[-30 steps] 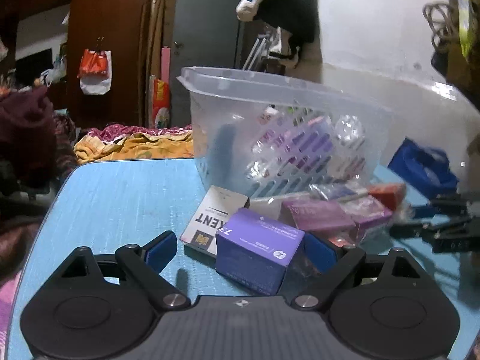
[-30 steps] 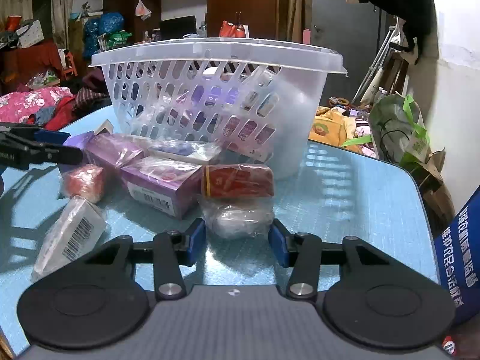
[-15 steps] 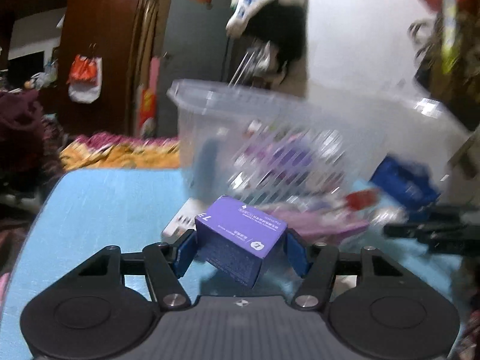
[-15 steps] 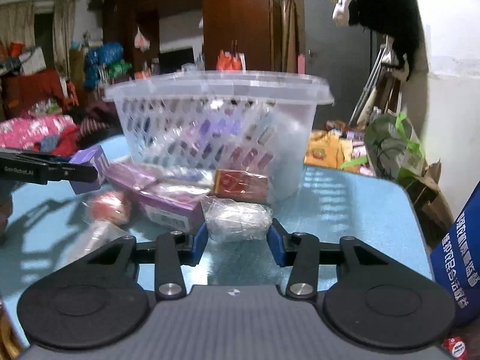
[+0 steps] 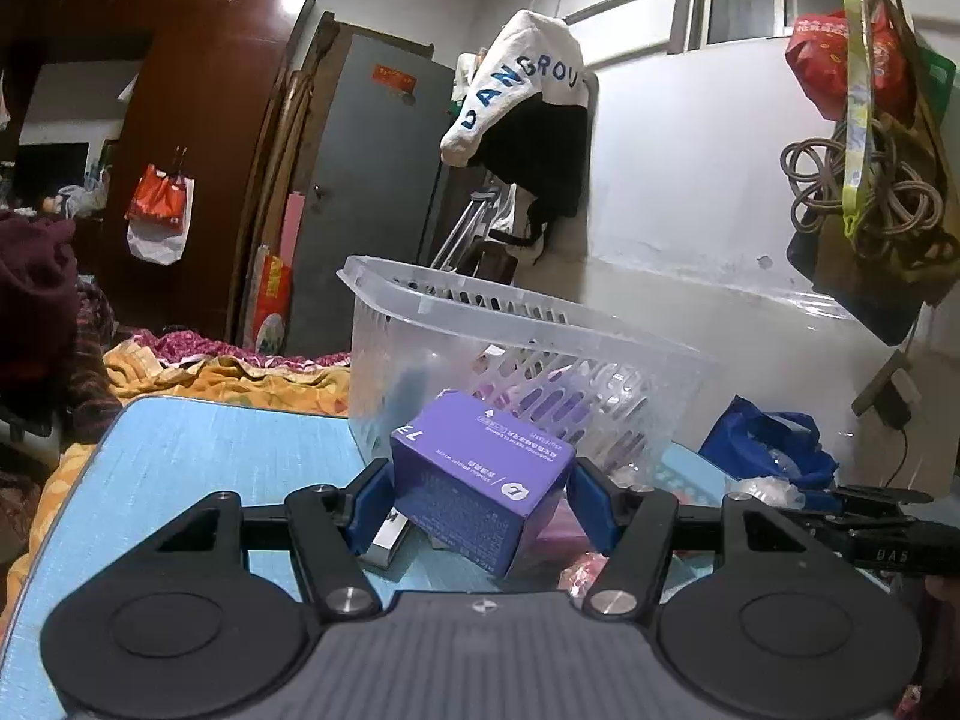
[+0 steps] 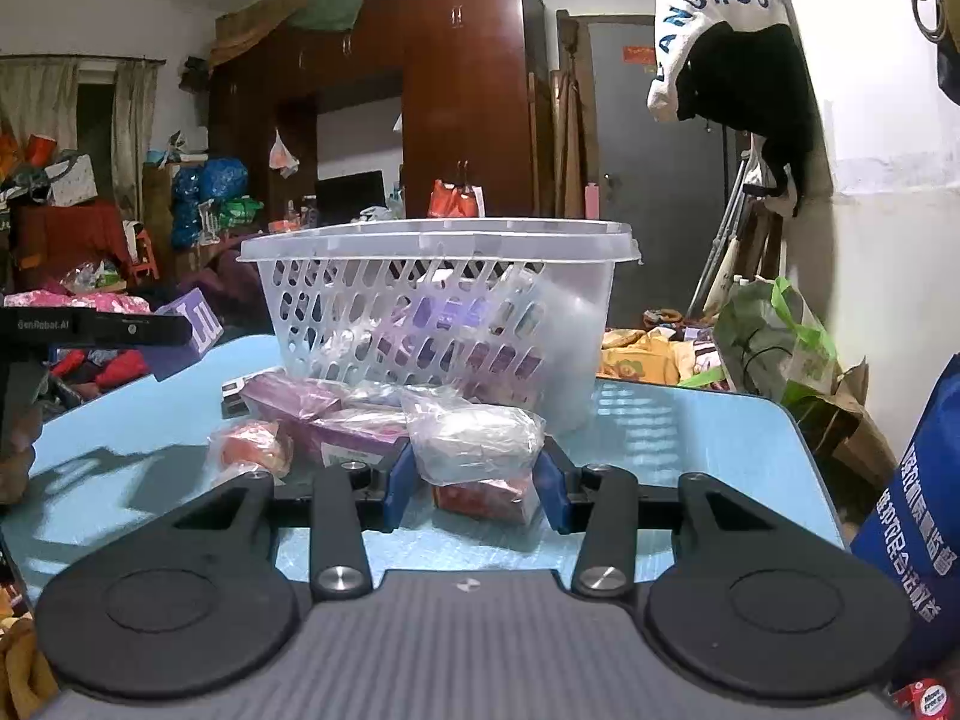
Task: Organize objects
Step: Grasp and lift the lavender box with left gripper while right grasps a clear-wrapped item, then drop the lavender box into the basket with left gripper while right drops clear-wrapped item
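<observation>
My left gripper (image 5: 480, 501) is shut on a purple box (image 5: 480, 474), lifted off the blue table (image 5: 198, 450) in front of the clear plastic basket (image 5: 516, 360). In the right wrist view my right gripper (image 6: 475, 483) is shut on a clear plastic-wrapped packet (image 6: 474, 438), raised just above a red packet (image 6: 486, 495). The basket (image 6: 438, 306) stands behind it with purple packages inside. At the left edge of that view the left gripper (image 6: 102, 327) shows with the purple box (image 6: 186, 336).
Loose items lie on the table (image 6: 690, 444) before the basket: purple boxes (image 6: 336, 420), a red wrapped ball (image 6: 249, 447), a white box (image 5: 387, 534). A blue bag (image 5: 762, 450) sits right of the basket. Clothes hang on the wall (image 5: 522, 102).
The left gripper closed on the purple box and lifted it off the table. The right gripper closed on the clear packet and raised it; both views tilted up toward the basket.
</observation>
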Motion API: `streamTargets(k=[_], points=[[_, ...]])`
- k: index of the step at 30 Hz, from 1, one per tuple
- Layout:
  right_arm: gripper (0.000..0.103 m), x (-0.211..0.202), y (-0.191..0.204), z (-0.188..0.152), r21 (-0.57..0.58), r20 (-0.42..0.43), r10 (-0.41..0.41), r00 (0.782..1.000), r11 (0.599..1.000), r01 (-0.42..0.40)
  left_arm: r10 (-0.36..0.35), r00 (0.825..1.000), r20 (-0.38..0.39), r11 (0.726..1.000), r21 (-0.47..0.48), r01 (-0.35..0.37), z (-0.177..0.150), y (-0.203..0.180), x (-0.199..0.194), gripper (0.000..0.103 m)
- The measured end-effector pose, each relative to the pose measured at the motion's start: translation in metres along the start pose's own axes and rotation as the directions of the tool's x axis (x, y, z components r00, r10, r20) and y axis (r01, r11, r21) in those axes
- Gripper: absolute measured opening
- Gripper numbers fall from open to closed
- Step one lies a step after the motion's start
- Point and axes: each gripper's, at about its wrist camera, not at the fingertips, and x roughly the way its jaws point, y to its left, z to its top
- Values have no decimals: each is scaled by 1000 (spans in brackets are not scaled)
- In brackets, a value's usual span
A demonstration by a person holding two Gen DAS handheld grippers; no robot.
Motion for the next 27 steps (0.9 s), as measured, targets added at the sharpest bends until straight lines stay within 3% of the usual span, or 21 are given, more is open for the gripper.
streamTargets(k=[10, 15, 17, 20, 22, 25, 27], points=[[46, -2, 3, 1, -11, 12, -6, 1000, 1000, 6, -4, 999, 43, 1000, 4, 4, -2, 0, -9, 67], [46, -9, 6, 5, -12, 42, -1, 999, 1000, 1, -41, 988, 150, 999, -20, 44, 3, -2, -29, 67], [46, -19, 13, 20, -19, 92, 25, 995, 1000, -24, -47, 979, 198, 999, -7, 50, 16, -12, -36, 67], [46, -29, 28, 62, -57, 216, 4, 976, 998, 9, -47, 971, 235, 999, 28, 42, 53, -35, -32, 67], [47, -15, 31, 96, -95, 239, -3, 971, 995, 27, -39, 976, 216, 998, 63, 26, 84, -51, -12, 67], [47, 35, 14, 140, -46, 141, -16, 990, 999, 23, 22, 991, 130, 998, 47, -29, 115, -61, 30, 67], [47, 60, 6, 150, -32, 85, -35, 996, 999, 38, 62, 996, 66, 997, 36, -65, 123, -61, 56, 67]])
